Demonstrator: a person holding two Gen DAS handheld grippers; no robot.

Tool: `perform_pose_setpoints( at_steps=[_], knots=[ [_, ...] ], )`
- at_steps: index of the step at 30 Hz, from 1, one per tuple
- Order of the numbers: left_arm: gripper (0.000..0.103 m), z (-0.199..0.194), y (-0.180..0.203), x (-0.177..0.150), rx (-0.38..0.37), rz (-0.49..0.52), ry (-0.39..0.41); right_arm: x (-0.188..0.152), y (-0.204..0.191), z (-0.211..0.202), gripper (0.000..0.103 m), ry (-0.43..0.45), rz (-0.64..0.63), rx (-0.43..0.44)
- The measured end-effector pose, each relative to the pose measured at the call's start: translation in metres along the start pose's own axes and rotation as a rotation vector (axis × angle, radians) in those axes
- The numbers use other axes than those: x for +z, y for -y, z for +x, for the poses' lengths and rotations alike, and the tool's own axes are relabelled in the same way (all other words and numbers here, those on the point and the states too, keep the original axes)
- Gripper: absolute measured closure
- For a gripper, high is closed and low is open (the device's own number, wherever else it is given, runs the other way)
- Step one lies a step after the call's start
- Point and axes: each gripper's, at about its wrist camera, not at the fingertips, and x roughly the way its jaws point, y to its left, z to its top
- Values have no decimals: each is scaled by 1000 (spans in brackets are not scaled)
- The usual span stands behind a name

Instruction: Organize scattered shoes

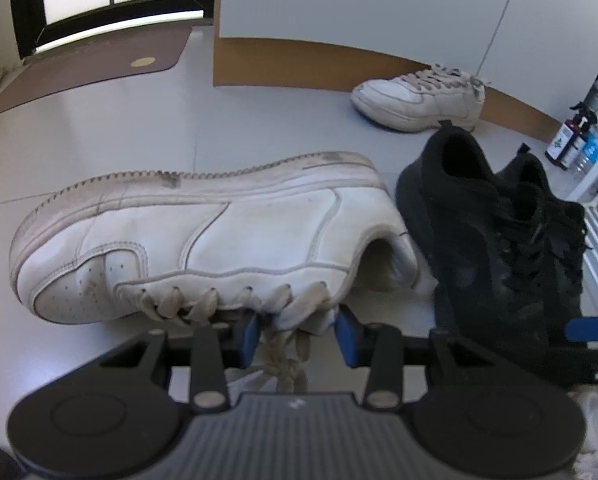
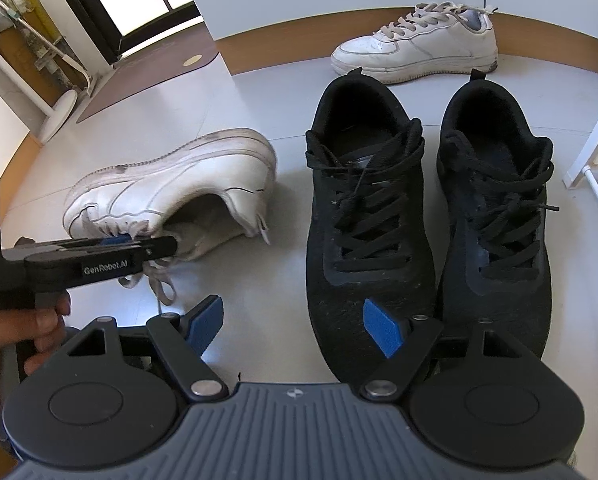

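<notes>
A white sneaker [image 1: 203, 236] lies tipped on its side on the grey floor; it also shows in the right wrist view [image 2: 171, 188]. My left gripper [image 1: 297, 336] has its jaws partly apart around the tongue and laces of this sneaker; it appears from the side in the right wrist view [image 2: 123, 242]. Two black sneakers [image 2: 367, 216] [image 2: 499, 216] stand upright side by side. My right gripper [image 2: 295, 326] is open and empty just in front of the left black sneaker's toe. A second white sneaker [image 2: 419, 44] stands upright by the wall.
A brown doormat [image 1: 91, 60] lies at the back left by a glass door. A white cabinet with a wooden base [image 1: 339, 68] runs along the back. Bottles [image 1: 571, 140] stand at the right. A white fan stand [image 2: 55, 116] stands at left.
</notes>
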Motion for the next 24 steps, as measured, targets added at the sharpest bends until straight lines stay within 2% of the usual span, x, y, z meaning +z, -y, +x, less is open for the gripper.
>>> perform_pose_setpoints(
  at_steps=[9,12,15,20,24],
  knots=[
    [60,-9,12,-9,-22,4,-12,-1,-7,-2,21,-3,0,13],
    [56,-3,14,-13,-20,-3,-43,-2,-8,-3,21,-5,-3,18],
    [47,-3,15,-15,-29,-2,-51,-2,-6,-2,21,-8,4,18],
    [43,-19,10,-18,-31,-19,-49,-1,-7,-3,21,-6,2,24],
    [40,-34,-2,-17,-24,-69,-39,1,-12,-3,21,-1,4,31]
  ],
)
